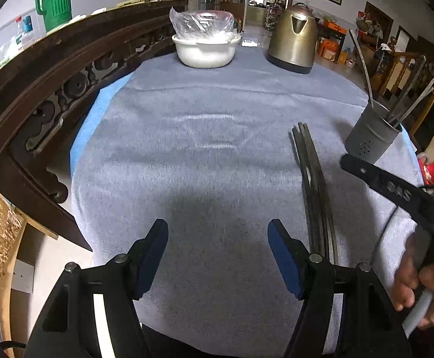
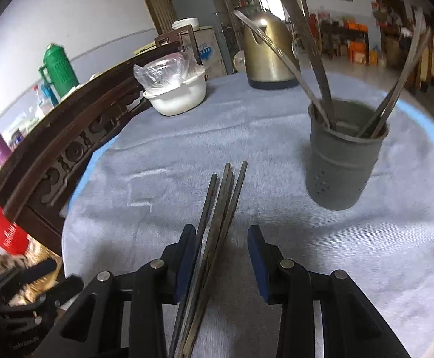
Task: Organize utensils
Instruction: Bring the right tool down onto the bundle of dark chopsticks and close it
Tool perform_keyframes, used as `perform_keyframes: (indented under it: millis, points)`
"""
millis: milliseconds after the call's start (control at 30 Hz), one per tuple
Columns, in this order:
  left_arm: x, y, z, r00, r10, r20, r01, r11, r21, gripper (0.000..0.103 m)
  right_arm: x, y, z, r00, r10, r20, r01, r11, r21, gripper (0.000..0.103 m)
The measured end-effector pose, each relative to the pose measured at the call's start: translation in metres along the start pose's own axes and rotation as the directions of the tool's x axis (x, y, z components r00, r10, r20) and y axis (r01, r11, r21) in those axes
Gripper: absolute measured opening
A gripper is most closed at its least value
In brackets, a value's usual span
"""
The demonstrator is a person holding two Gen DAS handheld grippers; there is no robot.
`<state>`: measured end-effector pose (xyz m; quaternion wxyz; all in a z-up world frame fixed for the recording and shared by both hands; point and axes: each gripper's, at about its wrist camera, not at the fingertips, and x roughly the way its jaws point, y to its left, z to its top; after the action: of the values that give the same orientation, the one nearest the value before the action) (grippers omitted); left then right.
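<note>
dark chopsticks on the cloth, right gripper over them

a bundle of dark chopsticks (image 2: 217, 223) lies flat on the grey cloth (image 2: 157, 155), tips fanned a little at the far end, near ends running back under the right gripper (image 2: 221, 256). its blue pads (image 2: 187, 256) stand apart with the sticks in the gap; the left pad looks close to or touching the nearest stick, the right pad is clear of them, so no pinch on the bundle. cannot tell if the sticks are lifted; they look flat on the cloth.

right of the sticks, near but apart, stands a grey cup (image 2: 345, 161), upright, with several metal utensils (image 2: 315, 68) leaning out of it.

left gripper (image 1: 218, 256) hovers over bare cloth left of the chopsticks, pads spread wide, nothing between them. in the left wrist view a hand (image 1: 425, 286) grips the right tool's handle at the right edge.

far side of the table: white bowl (image 1: 206, 50) with a clear plastic bag (image 1: 202, 22) in it, and a brass-coloured kettle (image 1: 294, 38), well apart from each other. a carved dark wood chair back (image 1: 52, 80) curves along the left edge of the table. a green jug (image 1: 54, 0) sits behind it.
</note>
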<state>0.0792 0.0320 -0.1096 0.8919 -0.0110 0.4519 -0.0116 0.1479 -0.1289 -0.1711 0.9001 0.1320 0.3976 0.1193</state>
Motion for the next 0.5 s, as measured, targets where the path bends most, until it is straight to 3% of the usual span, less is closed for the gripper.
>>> perform_keyframes:
  millis: [233, 433, 500]
  points:
    - [0.004, 0.007, 0.001, 1.000, 0.009, -0.007, -0.009, 1.000, -0.015, 0.070, 0.031, 0.004, 0.012, 1.000, 0.001, -0.014, 0.000, 1.000, 0.025, 0.039]
    - [0.007, 0.013, 0.003, 1.000, 0.012, -0.011, -0.012, 0.999, -0.034, 0.070, 0.055, 0.008, 0.009, 0.994, -0.013, -0.105, 0.017, 0.999, 0.034, 0.021]
    - [0.009, 0.013, 0.003, 1.000, 0.013, -0.016, -0.014, 0.999, -0.034, 0.070, 0.057, 0.009, 0.007, 0.994, -0.021, -0.108, 0.022, 1.000, 0.015, 0.007]
